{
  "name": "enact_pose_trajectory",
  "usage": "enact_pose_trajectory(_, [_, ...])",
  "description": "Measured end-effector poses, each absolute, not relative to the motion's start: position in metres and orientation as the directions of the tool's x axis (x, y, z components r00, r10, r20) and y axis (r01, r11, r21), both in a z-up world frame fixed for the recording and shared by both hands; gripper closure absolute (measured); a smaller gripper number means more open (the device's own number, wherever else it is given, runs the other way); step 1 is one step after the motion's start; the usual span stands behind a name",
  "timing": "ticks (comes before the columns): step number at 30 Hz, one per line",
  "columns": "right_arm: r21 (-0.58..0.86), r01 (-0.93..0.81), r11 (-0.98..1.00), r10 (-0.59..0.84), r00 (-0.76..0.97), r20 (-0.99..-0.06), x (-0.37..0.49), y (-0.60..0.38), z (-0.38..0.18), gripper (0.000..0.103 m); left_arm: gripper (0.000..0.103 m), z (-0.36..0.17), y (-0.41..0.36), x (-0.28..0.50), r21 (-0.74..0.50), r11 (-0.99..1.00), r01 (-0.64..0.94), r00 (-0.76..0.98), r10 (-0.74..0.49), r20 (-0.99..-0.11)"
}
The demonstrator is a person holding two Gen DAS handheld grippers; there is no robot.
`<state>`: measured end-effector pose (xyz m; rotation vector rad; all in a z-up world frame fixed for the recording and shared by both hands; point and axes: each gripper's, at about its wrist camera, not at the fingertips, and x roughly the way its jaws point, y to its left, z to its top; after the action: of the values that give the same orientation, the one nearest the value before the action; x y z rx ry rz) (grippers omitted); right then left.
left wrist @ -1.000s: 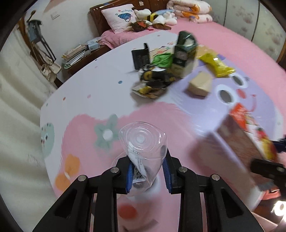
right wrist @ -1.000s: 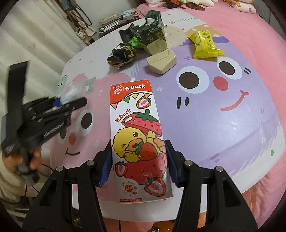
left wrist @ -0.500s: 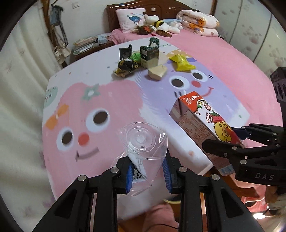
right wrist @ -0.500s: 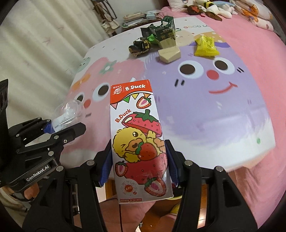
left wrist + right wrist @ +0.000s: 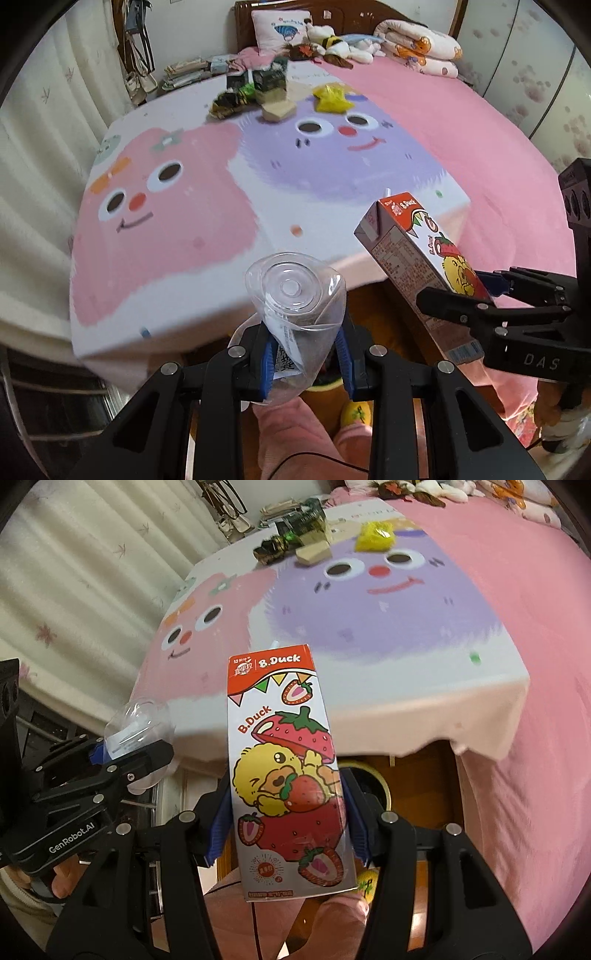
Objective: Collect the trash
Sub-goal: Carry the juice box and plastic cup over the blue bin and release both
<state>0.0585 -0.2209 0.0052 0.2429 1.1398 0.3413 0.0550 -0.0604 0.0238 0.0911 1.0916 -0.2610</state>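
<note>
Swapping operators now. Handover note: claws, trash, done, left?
Left claw: shut on the clear plastic bottle, held off the table's near edge.
Right claw: shut on the B.Duck carton, also off the table, above the floor.
A round yellow-rimmed bin shows on the floor below, behind the carton.
Done: both pieces lifted clear of the table.
Left: neither is released yet. At the far end remain the yellow packet, beige box, dark green carton and crumpled wrappers.
</note>
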Motion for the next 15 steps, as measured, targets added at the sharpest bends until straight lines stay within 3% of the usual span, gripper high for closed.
enact_pose_trajectory(15, [0.392, 0.064, 0.918, 0.373, 0.2, -0.906, -0.003, -0.247, -0.144, 0.053, 0.075, -0.101, -0.118, 0.039, -0.085, 0.958, 0.274, 0.236, -0.152, -0.96])
